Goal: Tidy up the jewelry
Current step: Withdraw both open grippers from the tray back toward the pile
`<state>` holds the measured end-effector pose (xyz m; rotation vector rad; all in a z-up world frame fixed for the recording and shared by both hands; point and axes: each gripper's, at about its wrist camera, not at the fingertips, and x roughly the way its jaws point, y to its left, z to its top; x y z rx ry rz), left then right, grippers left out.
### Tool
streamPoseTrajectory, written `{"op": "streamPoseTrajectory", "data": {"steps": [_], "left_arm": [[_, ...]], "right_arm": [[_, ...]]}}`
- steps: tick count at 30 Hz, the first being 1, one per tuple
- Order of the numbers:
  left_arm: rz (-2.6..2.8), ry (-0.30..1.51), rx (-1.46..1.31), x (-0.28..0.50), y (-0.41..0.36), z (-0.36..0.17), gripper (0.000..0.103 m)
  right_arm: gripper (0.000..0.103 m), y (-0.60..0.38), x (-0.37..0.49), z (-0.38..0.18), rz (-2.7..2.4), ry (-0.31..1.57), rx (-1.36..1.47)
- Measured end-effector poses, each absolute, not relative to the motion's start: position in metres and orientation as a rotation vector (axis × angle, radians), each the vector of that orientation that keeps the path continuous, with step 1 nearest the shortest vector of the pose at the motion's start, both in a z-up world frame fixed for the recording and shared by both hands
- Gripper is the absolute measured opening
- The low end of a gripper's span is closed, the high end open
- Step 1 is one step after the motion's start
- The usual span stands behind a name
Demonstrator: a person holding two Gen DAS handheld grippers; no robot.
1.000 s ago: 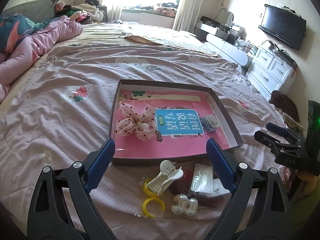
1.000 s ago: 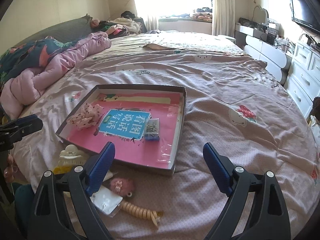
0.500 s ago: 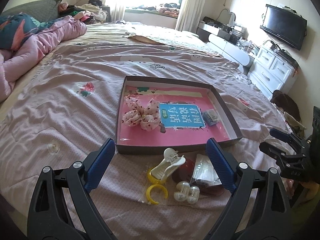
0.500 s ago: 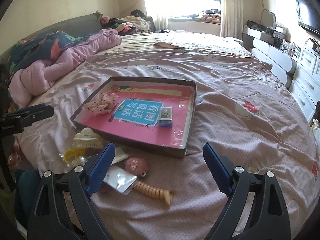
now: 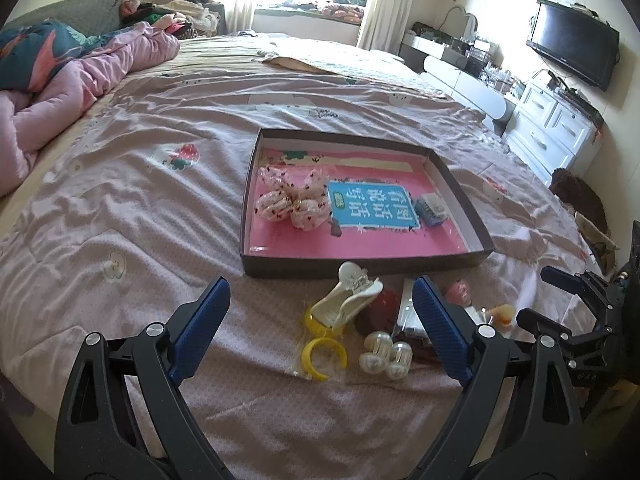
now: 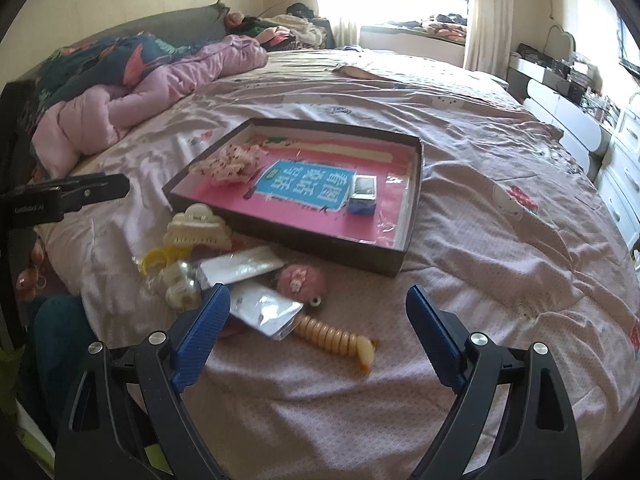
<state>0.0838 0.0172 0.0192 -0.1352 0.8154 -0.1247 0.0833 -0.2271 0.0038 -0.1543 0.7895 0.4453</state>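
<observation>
Both my tongs, left gripper (image 5: 320,316) and right gripper (image 6: 318,318), are spread wide, holding nothing. The hair clip (image 5: 347,300) lies near the tray (image 5: 360,270); only my right view shows the spiral hair tie (image 6: 338,338).

dark red item (image 5: 372,312) half hidden under cream hair claw (image 5: 347,300), identity unclear

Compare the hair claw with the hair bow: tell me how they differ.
The hair claw is cream, hard-looking plastic; the hair bow is pink, dotted, puffy fabric. The hair claw lies on the bedspread outside the tray; the hair bow lies inside it. Neither is gripped.
</observation>
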Motion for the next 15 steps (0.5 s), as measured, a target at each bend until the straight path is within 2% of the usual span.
{"op": "streamPoseTrajectory", "data": {"steps": [10,15], "left_arm": [[-0.120,0.877,-0.107,0.083,0.010,-0.004,0.084],[-0.123,0.905,-0.101,0.090,0.005,-0.017,0.084]], "right_arm": [[0.085,-0.215,0.071,-0.020,0.471,0.797,-0.263],[0.075,-0.208,0.072,-0.035,0.479,0.791,-0.333]]}}
